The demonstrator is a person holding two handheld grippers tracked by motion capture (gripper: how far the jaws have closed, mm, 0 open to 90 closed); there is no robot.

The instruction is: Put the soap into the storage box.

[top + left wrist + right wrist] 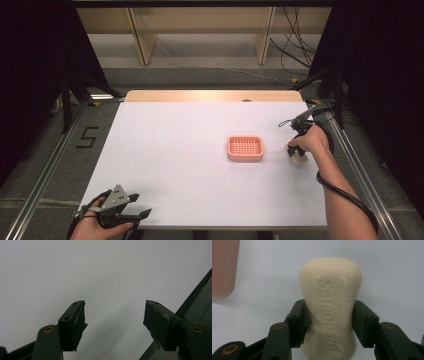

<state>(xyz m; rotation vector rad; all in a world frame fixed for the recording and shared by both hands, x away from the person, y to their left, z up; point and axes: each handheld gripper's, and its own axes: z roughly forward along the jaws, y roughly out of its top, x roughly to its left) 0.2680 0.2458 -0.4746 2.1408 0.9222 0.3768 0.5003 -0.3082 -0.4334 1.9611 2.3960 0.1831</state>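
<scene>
A cream bar of soap (332,305) with raised lettering lies on the white table (175,150). My right gripper (329,317) is shut on it, both pads pressing its narrow waist. In the high view this gripper (296,154) points down at the soap (301,160) near the table's right side, under the person's hand. A pink soap dish (245,148) with a grid floor sits just to its left, and its edge (223,267) also appears in the right gripper view. My left gripper (141,205) rests open at the front left corner, nothing between its jaws (115,315).
The table's front edge runs close under the left gripper (197,315). Metal rails flank the table (50,165). Wooden shelf legs (142,40) and loose cables (295,50) lie beyond the far edge.
</scene>
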